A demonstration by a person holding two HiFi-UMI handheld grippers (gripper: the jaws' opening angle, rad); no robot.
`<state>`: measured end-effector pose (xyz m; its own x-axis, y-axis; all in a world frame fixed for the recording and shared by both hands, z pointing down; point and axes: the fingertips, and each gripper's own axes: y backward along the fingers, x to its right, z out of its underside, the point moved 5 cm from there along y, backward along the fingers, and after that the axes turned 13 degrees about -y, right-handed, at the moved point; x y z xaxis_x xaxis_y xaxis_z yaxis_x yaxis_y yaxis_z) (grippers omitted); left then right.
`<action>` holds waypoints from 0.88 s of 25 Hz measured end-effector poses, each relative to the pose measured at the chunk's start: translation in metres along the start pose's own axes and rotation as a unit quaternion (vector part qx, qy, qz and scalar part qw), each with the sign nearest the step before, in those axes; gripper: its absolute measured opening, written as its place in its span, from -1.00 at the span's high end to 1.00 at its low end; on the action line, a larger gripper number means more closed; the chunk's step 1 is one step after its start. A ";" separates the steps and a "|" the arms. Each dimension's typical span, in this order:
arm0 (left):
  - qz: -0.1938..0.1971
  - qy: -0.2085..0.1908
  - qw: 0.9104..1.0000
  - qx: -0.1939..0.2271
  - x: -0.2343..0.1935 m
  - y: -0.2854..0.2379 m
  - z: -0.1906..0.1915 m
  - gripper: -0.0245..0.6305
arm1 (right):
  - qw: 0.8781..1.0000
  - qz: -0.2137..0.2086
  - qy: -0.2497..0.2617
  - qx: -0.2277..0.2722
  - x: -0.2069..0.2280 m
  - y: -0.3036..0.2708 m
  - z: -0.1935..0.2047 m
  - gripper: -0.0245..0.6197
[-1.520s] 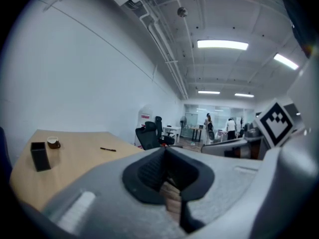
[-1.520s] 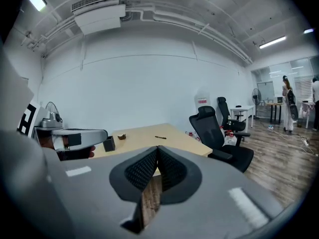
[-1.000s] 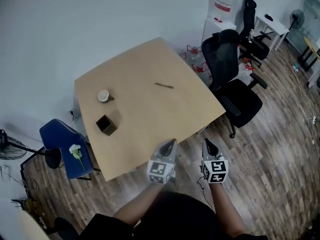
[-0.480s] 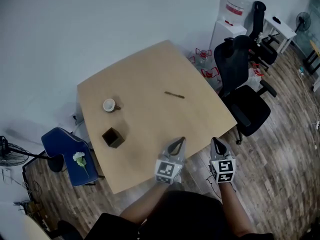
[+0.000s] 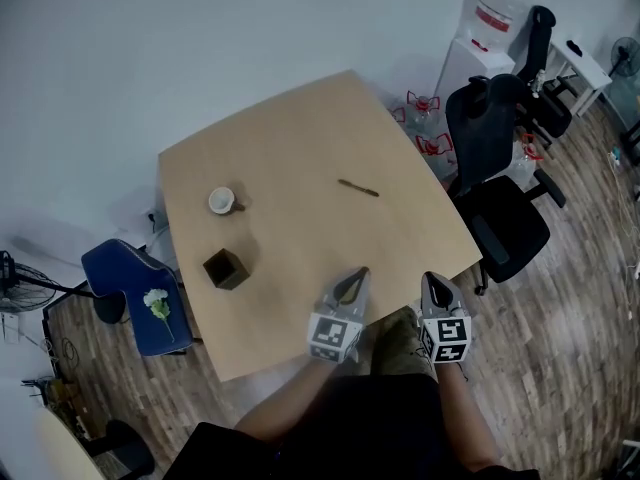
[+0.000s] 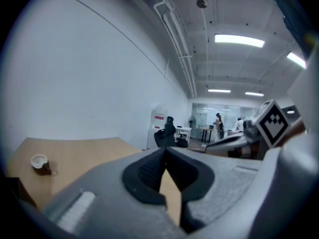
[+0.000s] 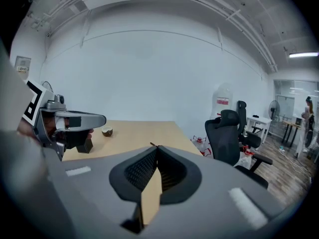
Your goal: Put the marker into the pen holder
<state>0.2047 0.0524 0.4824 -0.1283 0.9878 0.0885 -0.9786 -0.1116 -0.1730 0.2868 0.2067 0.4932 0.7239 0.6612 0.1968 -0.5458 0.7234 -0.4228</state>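
Note:
A thin dark marker [image 5: 358, 188] lies flat on the wooden table [image 5: 300, 158], toward its far right side. The dark square pen holder [image 5: 226, 268] stands near the table's left front, also seen past the left gripper in the right gripper view [image 7: 85, 145]. My left gripper [image 5: 352, 281] hovers over the table's near edge, jaws shut and empty. My right gripper [image 5: 433, 288] hangs just off the front edge, shut with nothing in it. Both are well short of the marker.
A small cup [image 5: 222, 201] sits behind the pen holder, also in the left gripper view [image 6: 39, 163]. A black office chair [image 5: 500, 198] stands by the table's right edge. A blue chair [image 5: 135, 293] with a white flower is at the left. A water dispenser [image 5: 497, 18] is at the back.
The head view has shifted, so the table and chairs sit slightly further right and up in frame. Both grippers stay shut near the table's front edge.

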 end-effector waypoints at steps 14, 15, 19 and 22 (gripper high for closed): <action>-0.084 0.010 0.995 -0.053 -0.057 -0.087 0.004 0.92 | 0.990 -0.126 0.008 -0.064 0.051 -0.157 -0.032 0.91; -0.090 0.012 0.994 -0.058 -0.060 -0.094 0.005 0.92 | 0.988 -0.134 0.009 -0.070 0.056 -0.167 -0.034 0.92; -0.118 0.025 0.990 -0.077 -0.068 -0.110 0.012 0.92 | 0.984 -0.154 0.012 -0.089 0.078 -0.200 -0.038 0.92; -0.139 0.040 0.985 -0.092 -0.076 -0.120 0.020 0.92 | 0.980 -0.167 0.017 -0.103 0.092 -0.224 -0.040 0.91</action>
<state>0.3285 -0.0114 0.5163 0.1612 0.9835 0.0823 -0.9275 0.1794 -0.3280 0.4926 0.0979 0.5707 0.8632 0.3844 0.3272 -0.1815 0.8412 -0.5093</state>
